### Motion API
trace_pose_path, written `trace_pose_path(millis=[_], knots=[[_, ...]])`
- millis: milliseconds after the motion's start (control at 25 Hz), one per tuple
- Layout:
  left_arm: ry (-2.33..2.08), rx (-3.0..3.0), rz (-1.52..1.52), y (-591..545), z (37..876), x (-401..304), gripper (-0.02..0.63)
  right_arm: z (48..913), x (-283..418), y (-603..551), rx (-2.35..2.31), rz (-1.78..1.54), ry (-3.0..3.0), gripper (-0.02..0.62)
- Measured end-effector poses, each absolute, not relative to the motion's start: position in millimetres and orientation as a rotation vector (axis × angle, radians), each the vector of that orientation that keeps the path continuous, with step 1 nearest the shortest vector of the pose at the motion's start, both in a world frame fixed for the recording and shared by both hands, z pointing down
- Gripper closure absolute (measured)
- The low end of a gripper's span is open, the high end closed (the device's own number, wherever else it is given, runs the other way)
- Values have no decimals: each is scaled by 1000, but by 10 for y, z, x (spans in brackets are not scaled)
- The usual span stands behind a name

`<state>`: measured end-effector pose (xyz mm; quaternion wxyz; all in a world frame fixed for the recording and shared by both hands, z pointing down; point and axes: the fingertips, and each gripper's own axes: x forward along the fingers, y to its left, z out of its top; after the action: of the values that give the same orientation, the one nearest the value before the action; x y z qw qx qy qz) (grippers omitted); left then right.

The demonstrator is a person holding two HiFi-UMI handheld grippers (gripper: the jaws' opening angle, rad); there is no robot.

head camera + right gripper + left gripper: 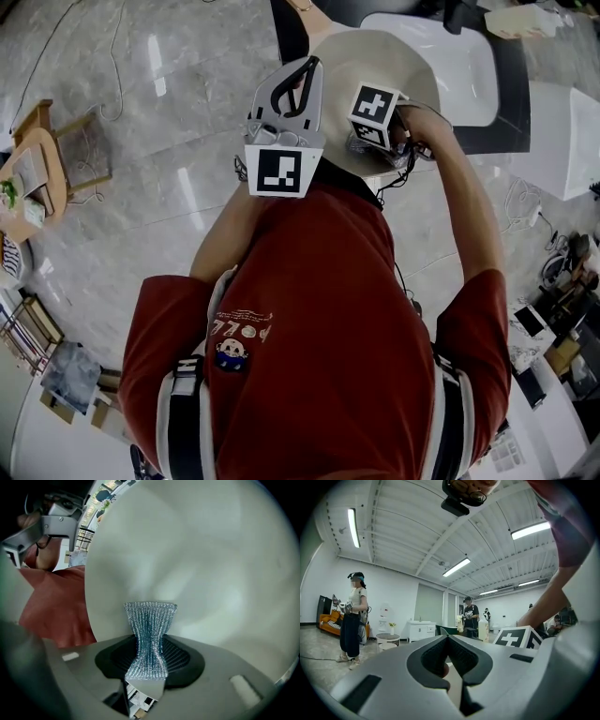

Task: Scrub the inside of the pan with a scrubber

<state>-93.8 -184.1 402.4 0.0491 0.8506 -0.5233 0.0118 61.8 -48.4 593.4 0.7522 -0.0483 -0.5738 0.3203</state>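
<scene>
Head view, far left: small wooden stool (42, 155) on the glossy grey floor (169, 112), a thin cable (114, 70) trailing near it; person in a red shirt (319, 319) holds both tools up in front of the chest. Left tongs (302, 80) point up and overlap the near edge of the pan (375, 56), their marker cube (278, 171) facing the camera. In the left gripper view the left tongs (448, 638) are closed, tips meeting, with a pale strip pinched lower down between the pads that looks like the pan's edge seen end-on. Behind them a standing person (353, 616) at left, a round table (387, 639), a second person (469, 615) in dark clothes further back, ceiling lights (456, 567) above, and the other tool's cube (514, 637) just to the right. The pan is cream, held in the air over the floor, tilted with its inside facing the right tool. Right tongs sit under their cube (375, 114), gripped by the right hand (424, 129) close against the pan. In the right gripper view the right tongs (149, 657) are clamped on a silvery mesh scrubber (149, 625), pinched at its waist, its free end fanned up against the pan's pale inside (211, 564); actual contact hard to confirm. White bench (450, 75) at far right.
</scene>
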Motion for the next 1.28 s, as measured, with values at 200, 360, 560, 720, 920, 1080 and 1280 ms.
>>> trace_pose_path(millis=[200, 360, 560, 720, 920, 1080, 1280], knots=[[-1630, 2583, 44, -1842, 4024, -1031, 601, 5930, 488, -422, -169, 707, -1282, 416], [-1658, 2545, 47, -1838, 4055, -1116, 601, 5900, 349, -375, -220, 767, -1338, 416], [-1700, 2507, 62, -1847, 4099, -1244, 601, 5847, 165, -358, -269, 856, -1423, 416], [-1727, 2482, 79, -1864, 4143, -1320, 601, 5757, -18, -370, -305, 944, -1518, 416], [-1748, 2456, 89, -1899, 4189, -1386, 601, 5630, -272, -441, -316, 1041, -1680, 413], [-1774, 2458, 88, -1938, 4194, -1410, 601, 5640, -423, -586, -266, 1007, -1836, 407], [-1779, 2463, 94, -1949, 4201, -1400, 601, 5637, -549, -793, -142, 977, -1998, 407]])
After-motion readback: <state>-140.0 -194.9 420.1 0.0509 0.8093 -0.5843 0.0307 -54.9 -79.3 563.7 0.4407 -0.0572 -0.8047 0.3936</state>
